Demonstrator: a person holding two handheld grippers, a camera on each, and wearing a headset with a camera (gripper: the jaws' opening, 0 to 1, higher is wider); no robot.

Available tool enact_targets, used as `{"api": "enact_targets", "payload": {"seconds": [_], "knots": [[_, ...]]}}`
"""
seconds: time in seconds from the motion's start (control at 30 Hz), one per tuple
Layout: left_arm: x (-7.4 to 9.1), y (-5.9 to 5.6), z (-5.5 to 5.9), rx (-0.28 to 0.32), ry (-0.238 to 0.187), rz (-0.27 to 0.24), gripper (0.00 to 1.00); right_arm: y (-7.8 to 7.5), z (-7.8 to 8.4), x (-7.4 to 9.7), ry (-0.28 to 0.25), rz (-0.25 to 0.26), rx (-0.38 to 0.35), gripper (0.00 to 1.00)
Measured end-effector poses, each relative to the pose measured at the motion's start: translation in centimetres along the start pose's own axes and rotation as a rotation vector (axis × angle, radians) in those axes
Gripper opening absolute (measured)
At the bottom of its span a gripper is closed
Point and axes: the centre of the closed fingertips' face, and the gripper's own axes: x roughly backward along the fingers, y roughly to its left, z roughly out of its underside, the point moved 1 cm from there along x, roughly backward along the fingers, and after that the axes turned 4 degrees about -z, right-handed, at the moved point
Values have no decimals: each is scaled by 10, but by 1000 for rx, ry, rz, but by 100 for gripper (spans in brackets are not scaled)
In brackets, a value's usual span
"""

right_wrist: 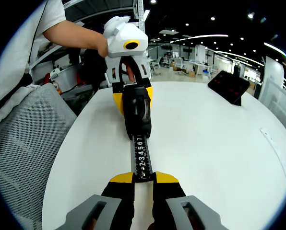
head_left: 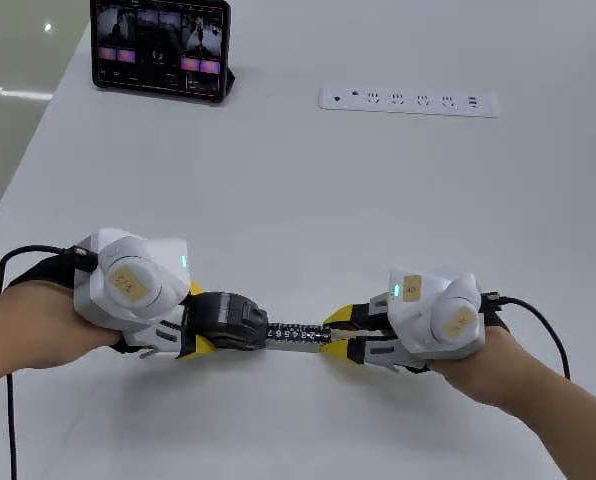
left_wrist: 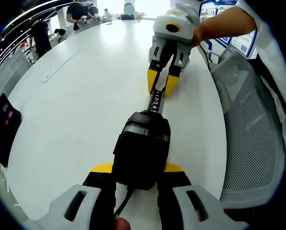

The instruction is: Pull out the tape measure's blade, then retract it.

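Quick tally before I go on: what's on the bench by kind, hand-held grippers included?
Tape measure: 1
Tablet: 1
Power strip: 1
Left hand-held gripper plus right hand-held gripper: 2
Total: 5

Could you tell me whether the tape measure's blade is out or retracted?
Partly out: a short numbered stretch of blade spans between the case in the left gripper and the right gripper.
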Motion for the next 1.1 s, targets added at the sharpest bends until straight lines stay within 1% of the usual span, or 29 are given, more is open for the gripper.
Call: {"api": "enact_targets", "payload": {"seconds": [0.47,1.1], "knots": [[0,0,0,-10,6,5,28,1,10,14,13,18,-24,10],[-1,0,0,-5,5,5,28,1,27,33,41,38,-27,9]]}}
